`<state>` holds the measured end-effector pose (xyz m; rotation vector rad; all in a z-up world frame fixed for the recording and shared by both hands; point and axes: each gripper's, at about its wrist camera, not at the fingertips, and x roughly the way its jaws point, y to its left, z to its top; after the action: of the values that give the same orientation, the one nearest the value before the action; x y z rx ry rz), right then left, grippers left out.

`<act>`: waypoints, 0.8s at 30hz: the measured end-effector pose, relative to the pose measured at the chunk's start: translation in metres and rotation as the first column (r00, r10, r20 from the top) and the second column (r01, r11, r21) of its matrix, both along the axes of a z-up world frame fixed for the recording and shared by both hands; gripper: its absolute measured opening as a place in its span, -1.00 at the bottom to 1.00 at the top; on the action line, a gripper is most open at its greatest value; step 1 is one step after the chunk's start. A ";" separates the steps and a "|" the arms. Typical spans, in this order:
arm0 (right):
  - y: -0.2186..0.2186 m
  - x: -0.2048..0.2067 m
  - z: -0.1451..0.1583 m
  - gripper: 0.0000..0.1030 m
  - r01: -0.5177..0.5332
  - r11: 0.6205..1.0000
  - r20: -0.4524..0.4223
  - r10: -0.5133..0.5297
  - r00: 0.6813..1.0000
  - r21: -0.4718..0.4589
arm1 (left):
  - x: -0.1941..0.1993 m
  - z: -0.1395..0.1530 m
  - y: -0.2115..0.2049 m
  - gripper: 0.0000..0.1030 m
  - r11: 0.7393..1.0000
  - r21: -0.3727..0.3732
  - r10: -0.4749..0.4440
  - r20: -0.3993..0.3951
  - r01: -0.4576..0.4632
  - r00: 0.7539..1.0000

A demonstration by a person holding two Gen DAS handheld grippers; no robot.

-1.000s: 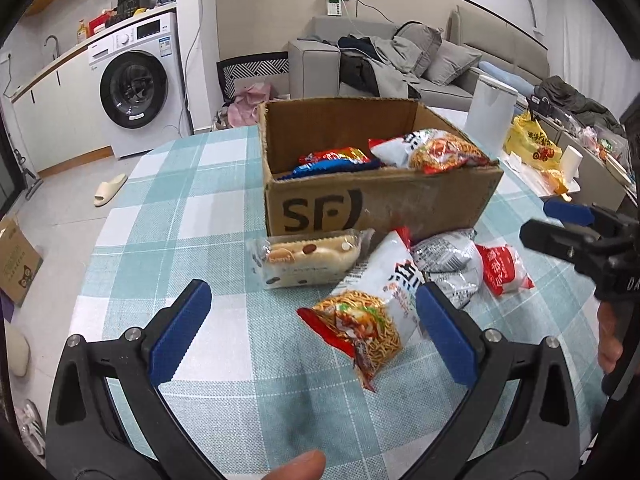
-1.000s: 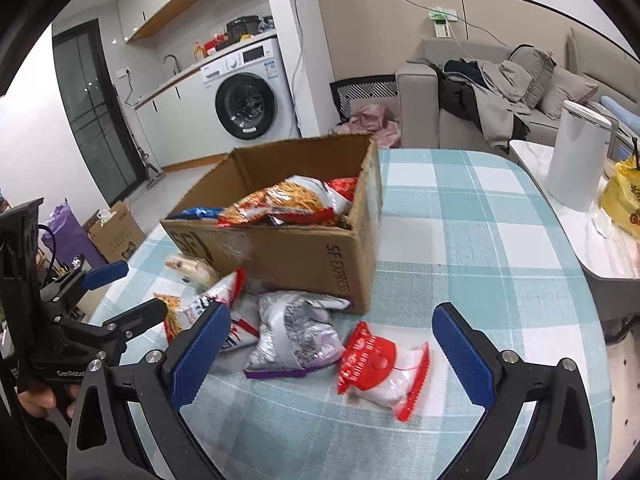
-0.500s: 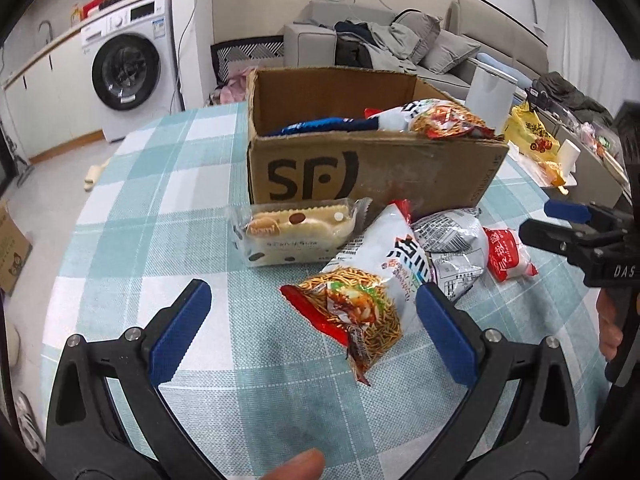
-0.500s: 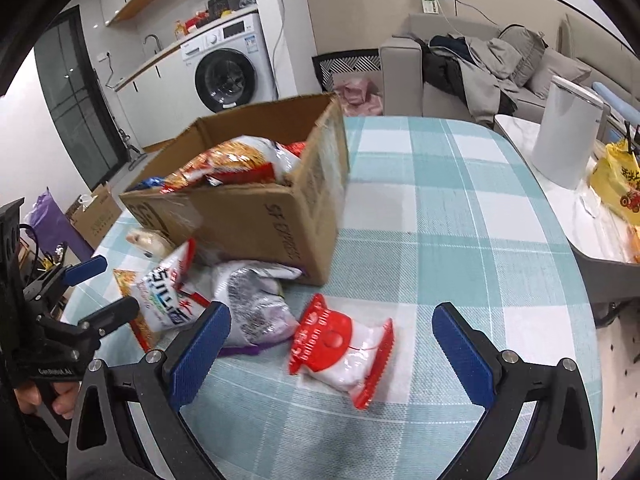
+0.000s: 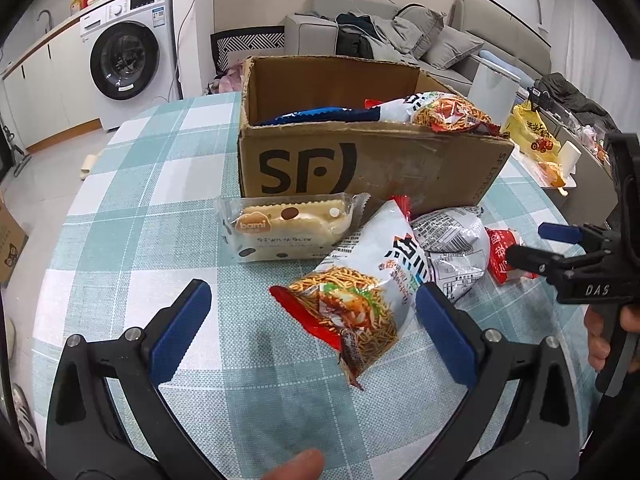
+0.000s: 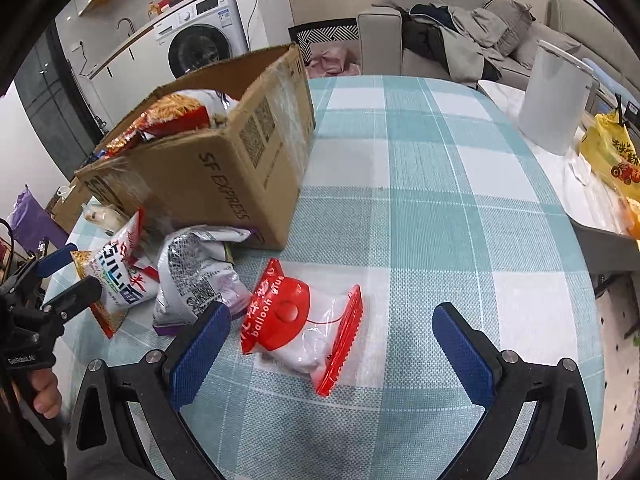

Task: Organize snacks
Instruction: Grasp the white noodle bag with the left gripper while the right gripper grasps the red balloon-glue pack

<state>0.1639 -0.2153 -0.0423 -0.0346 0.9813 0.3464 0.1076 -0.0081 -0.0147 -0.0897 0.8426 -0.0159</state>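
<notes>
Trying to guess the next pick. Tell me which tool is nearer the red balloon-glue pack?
Right. The right tool hangs open directly over the red balloon-glue pack; the left tool frames the noodle bag, two packs over.

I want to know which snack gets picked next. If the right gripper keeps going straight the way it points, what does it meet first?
Most likely the red and clear candy bag lying on the tablecloth between the right gripper's open fingers. Beyond it the cloth looks bare; depth is uncertain.

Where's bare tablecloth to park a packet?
Right of the cardboard box, toward the white canister: bare. Also left of the cake packet. Crowded along the box front: noodle bag, silver bag, red-and-white pouch.
</notes>
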 end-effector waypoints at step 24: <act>0.007 0.004 -0.012 0.97 -0.020 1.000 -0.021 0.020 1.000 -0.007 | 0.032 -0.008 -0.020 0.97 0.999 -0.002 0.050 -0.080 -0.050 0.996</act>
<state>0.1682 -0.2083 -0.0542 -0.0472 1.0034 0.3626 0.1398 -0.0279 -0.0225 -0.1158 0.9200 0.0334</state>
